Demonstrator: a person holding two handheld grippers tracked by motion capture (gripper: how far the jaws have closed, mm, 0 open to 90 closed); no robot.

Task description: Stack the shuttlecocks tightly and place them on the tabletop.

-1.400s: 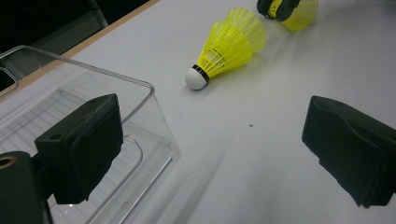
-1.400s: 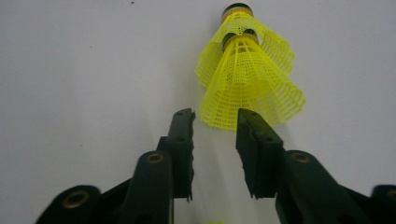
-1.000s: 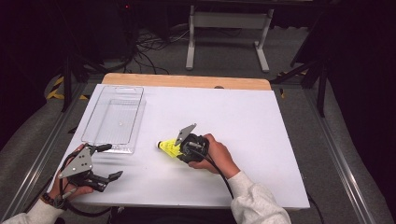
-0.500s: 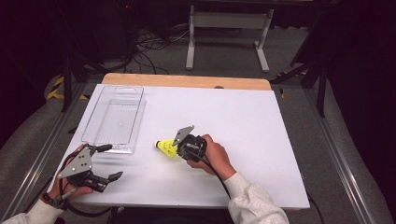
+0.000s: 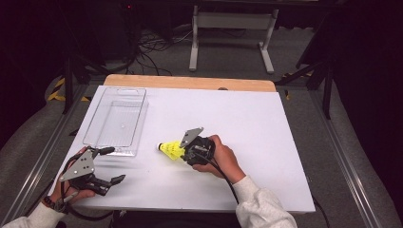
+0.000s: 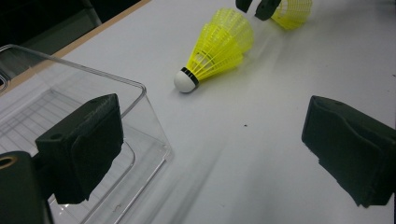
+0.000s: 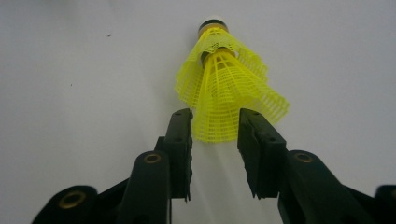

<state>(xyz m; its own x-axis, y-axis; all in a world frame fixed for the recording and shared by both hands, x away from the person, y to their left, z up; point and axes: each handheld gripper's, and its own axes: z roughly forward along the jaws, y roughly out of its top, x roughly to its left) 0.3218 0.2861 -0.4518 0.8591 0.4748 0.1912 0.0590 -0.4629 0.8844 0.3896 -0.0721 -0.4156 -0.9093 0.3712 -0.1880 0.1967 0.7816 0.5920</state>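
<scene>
Two yellow shuttlecocks lie on the white surface (image 5: 237,118) beside the clear tray (image 6: 140,87). The right gripper (image 7: 214,122) has just been opening its fingers, now narrowly apart, around the near shuttlecock (image 7: 219,105). This is likely a release behind the far shuttlecock (image 6: 215,50). The left gripper (image 6: 211,122) has its fingers wide and empty.

Two shuttlecocks (image 5: 172,149) lie mid-table (image 5: 266,142), right of a tray (image 5: 115,121). The right gripper (image 5: 186,151) sits just behind them; the left gripper (image 5: 108,165) rests before the tray.

Dark room, grey carpet floor (image 5: 304,57), white metal stand (image 5: 233,21), tangled floor cables (image 5: 152,42)
</scene>
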